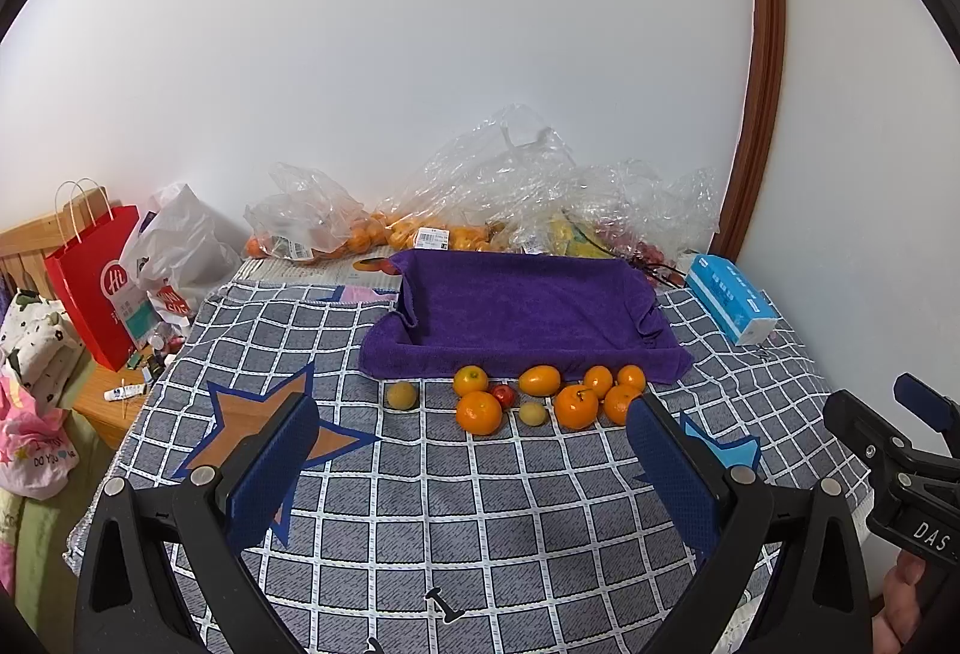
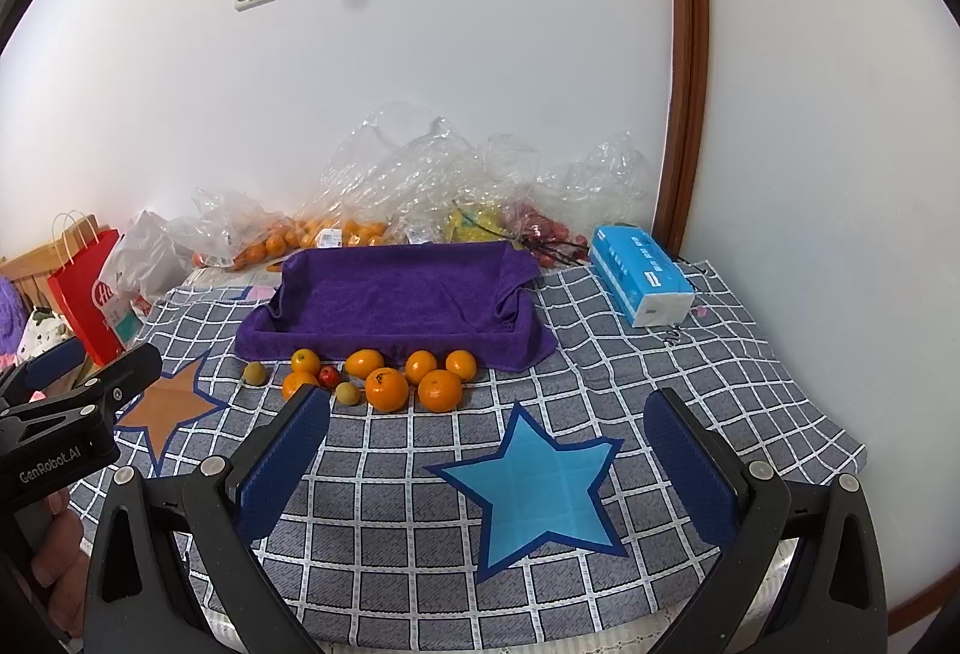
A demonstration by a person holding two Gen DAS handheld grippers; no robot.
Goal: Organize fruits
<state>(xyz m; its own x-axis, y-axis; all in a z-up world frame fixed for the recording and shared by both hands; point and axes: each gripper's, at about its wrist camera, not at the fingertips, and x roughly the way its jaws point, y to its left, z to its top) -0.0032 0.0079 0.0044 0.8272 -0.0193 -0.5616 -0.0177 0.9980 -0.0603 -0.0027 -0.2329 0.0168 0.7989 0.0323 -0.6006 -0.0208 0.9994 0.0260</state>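
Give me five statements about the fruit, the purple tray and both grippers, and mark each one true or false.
1. The purple towel-lined tray already holds several oranges. False: it holds no fruit; the loose fruit lies on the checked cloth in front of it.
2. Both the left gripper and the right gripper have open jaws holding nothing. True.
3. One small red fruit lies among the oranges. True.
4. The blue tissue pack sits left of the tray. False: it is to the right.
5. The blue star on the cloth is covered with fruit. False: nothing lies on it.
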